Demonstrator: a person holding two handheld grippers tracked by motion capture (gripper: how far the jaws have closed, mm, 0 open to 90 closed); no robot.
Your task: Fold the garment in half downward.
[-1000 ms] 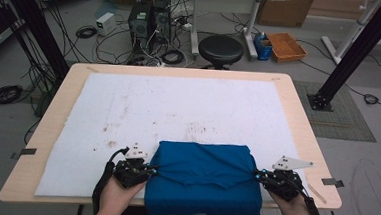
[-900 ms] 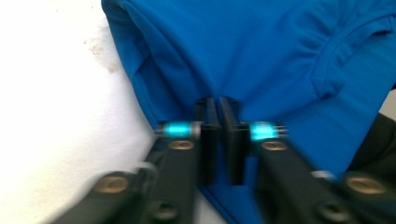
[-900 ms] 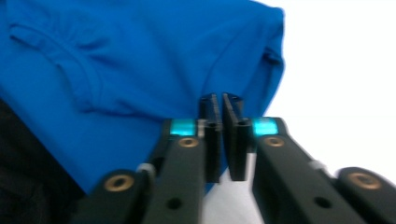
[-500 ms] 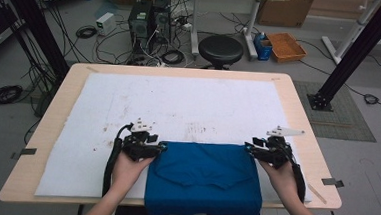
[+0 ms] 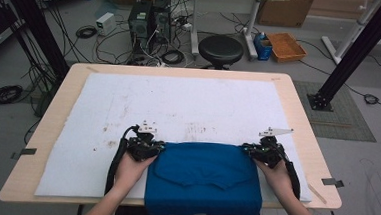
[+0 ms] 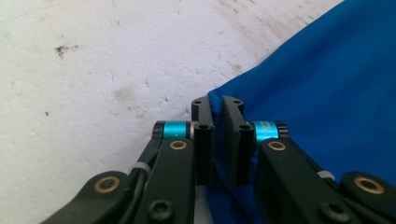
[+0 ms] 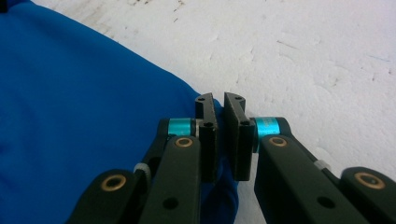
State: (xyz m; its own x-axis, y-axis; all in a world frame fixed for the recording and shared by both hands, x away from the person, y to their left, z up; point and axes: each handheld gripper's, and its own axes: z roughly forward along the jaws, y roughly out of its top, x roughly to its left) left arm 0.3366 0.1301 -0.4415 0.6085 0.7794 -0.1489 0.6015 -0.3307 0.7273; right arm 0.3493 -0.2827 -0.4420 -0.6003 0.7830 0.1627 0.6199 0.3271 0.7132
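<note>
White foam mat (image 5: 188,107) covers your table. Blue cloth (image 5: 204,181) sits folded at the near edge. Your left gripper (image 5: 157,146) and right gripper (image 5: 248,149) have just been closing; each now pinches a far corner.

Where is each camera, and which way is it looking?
High view: sits above the person's side of the table, looking forward and down; forearms, left gripper and right gripper show, one at each far corner of the blue cloth.
Left gripper view: rides the left gripper, looking along its black jaws, closed on the cloth's corner over the white mat.
Right gripper view: rides the right gripper, jaws likewise pinching cloth.
Shared: all three views show blue cloth and white mat.
</note>
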